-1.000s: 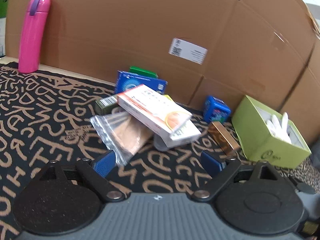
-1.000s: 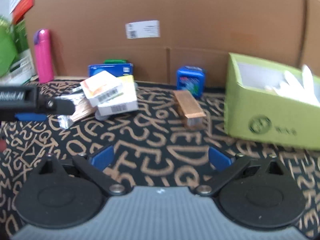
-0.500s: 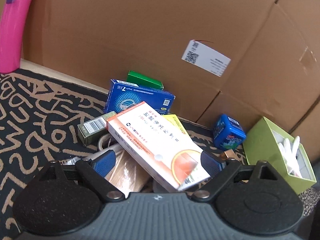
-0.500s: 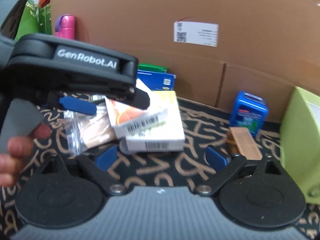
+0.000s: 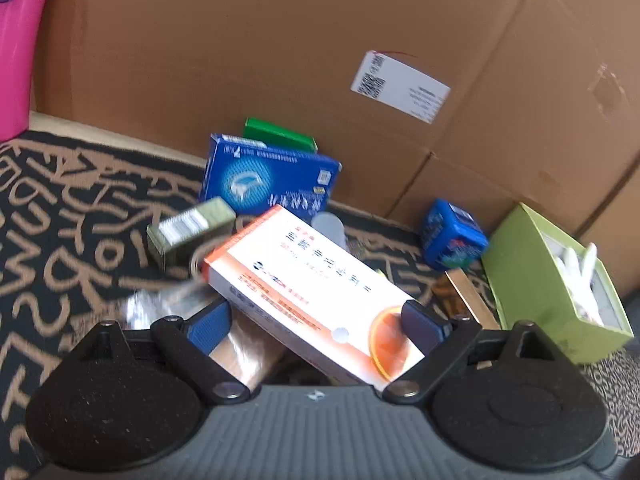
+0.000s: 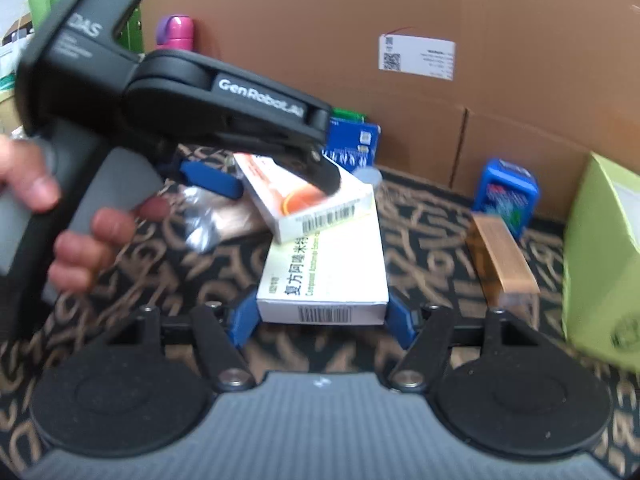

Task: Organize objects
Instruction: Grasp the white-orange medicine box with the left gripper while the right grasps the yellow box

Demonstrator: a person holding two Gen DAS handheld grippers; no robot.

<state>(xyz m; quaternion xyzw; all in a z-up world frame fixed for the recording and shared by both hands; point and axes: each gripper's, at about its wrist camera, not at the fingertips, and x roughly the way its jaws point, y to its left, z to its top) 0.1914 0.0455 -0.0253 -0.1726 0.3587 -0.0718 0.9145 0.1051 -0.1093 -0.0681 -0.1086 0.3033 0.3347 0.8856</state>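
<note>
A white-and-orange medicine box (image 5: 312, 292) lies tilted on top of a pile. My left gripper (image 5: 316, 322) stands open with its blue pads either side of that box; it also shows in the right wrist view (image 6: 276, 180) over the same box (image 6: 304, 200). My right gripper (image 6: 320, 316) has its blue pads against both sides of a white-and-yellow box (image 6: 324, 276) lying flat under the orange one. A clear plastic bag (image 6: 208, 224) lies left of the pile.
A large blue box (image 5: 268, 180), a green box (image 5: 280, 136) and an olive box (image 5: 188, 232) sit behind the pile. A small blue carton (image 6: 506, 192), a gold box (image 6: 502, 260) and an open lime-green box (image 5: 556, 284) are at right. Cardboard walls stand behind; a pink bottle (image 5: 16, 48) is far left.
Both grippers have moved forward into the pile. The left now straddles the orange box; the right has narrowed onto the white-and-yellow box.
</note>
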